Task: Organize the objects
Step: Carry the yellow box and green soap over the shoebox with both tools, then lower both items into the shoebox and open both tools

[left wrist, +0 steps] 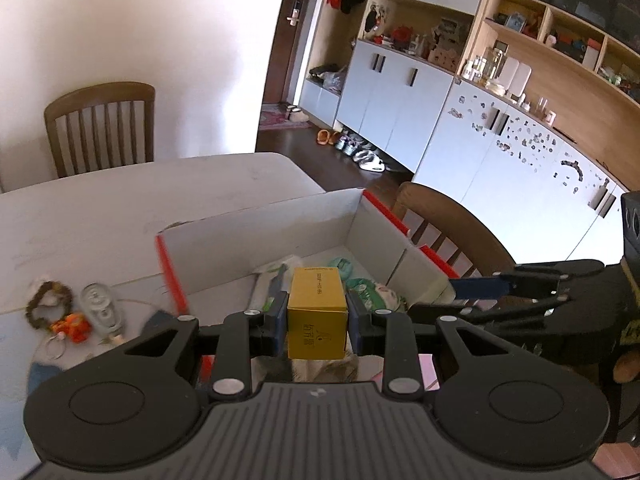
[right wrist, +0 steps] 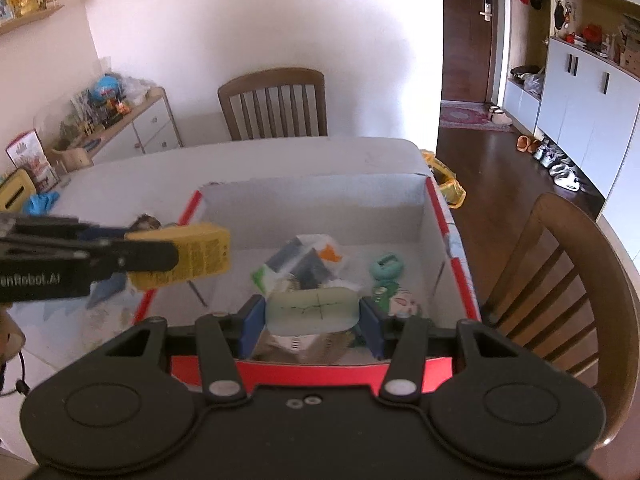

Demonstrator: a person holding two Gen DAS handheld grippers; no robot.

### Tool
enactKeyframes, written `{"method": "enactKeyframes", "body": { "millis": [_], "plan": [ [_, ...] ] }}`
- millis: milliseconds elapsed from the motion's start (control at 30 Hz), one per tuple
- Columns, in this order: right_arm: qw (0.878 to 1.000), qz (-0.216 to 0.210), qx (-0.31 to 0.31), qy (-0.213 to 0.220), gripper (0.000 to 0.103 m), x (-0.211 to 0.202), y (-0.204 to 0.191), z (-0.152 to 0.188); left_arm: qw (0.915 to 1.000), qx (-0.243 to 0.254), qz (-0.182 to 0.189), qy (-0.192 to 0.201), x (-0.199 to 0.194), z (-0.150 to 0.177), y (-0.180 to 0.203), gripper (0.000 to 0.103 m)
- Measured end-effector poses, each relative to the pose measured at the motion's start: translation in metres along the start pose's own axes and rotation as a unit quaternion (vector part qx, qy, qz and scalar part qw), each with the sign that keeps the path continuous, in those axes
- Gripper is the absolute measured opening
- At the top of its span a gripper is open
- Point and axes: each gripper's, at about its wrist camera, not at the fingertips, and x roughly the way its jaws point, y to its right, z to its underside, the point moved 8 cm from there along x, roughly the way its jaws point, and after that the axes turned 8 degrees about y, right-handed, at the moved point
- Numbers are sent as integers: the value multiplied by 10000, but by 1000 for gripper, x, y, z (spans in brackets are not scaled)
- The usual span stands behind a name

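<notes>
Left gripper (left wrist: pixel 317 322): both blue pads pressed flat against the sides of a small yellow box (left wrist: pixel 317 312), which is clamped between them and held in the air. In the right wrist view the same yellow box (right wrist: pixel 188 256) hangs over the left red edge of the cardboard box (right wrist: pixel 320 196), at the tip of the left gripper (right wrist: pixel 176 258) reaching in from the left.

Right gripper (right wrist: pixel 312 318): fingers spread about a pale green translucent block (right wrist: pixel 314 310). The left pad looks to meet the block's side; at the right pad I cannot tell contact from a narrow gap, so a firm hold is not confirmed. The block sits above the near part of the cardboard box interior. From the left wrist view the right gripper (left wrist: pixel 460 292) enters from the right, over the right wall of the cardboard box (left wrist: pixel 280 220).

Box contents: plastic-wrapped packets (right wrist: pixel 300 264) near the middle, a teal item (right wrist: pixel 386 266) toward the right wall, and a printed pouch (right wrist: pixel 400 302) just beside the right pad.

On the white table (left wrist: pixel 120 200), left of the box: a clear bottle (left wrist: pixel 100 308) lying down and a keyring with orange charm (left wrist: pixel 68 324), close together.

Wooden chairs stand at the far side (right wrist: pixel 276 104) and right side (right wrist: pixel 560 280) of the table.
</notes>
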Motion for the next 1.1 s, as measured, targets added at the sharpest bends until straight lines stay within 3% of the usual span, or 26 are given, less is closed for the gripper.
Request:
{"method": "enactKeyframes", "body": {
  "millis": [167, 467, 1100],
  "plan": [
    [9996, -56, -222, -193, 50, 15, 7, 7, 9999, 100, 93, -94, 34, -8, 16, 29],
    [9973, -151, -428, -574, 49, 44, 12, 18, 9987, 324, -64, -397, 92, -7, 28, 29],
    [9897, -501, -470, -1258, 49, 82, 15, 35, 9927, 625, -191, -1010, 157, 16, 25, 29]
  ]
}}
